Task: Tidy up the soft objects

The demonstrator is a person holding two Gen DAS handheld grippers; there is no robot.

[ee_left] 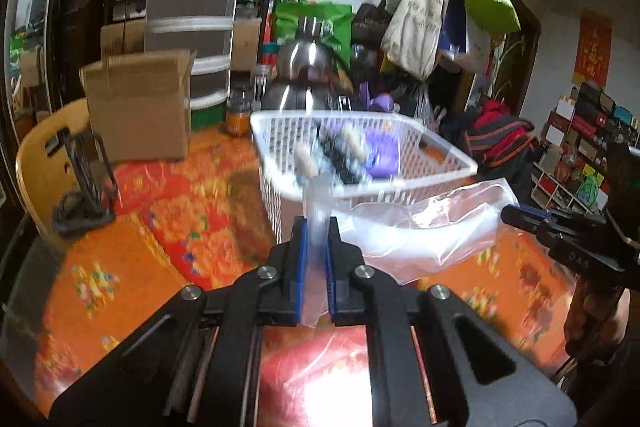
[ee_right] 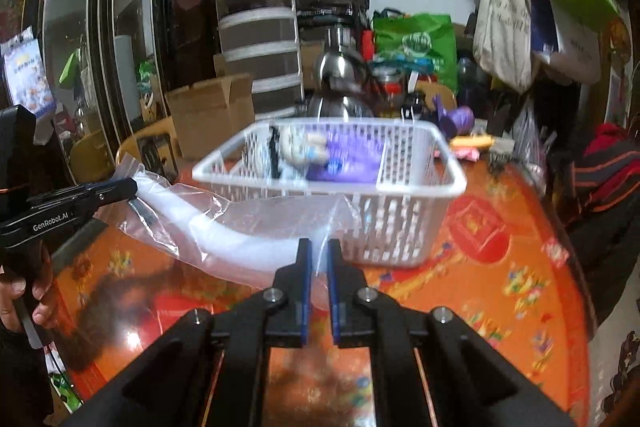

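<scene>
Now the left tool [ee_left: 318, 227] and right tool [ee_right: 319, 247] are each clamping an edge of the clear plastic bag [ee_right: 240, 227], stretching it just in front of the white basket [ee_right: 420, 187], and uneven pulling is risking thin film slipping free.

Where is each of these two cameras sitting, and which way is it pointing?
Left wrist view: rides the left gripper, looking along its fingers over the clear plastic bag to the white basket; the right gripper and its hand show at right.
Right wrist view: rides the right gripper, facing the same basket; the left gripper and its hand show at left.
Shared: bag, basket, orange tablecloth.
</scene>
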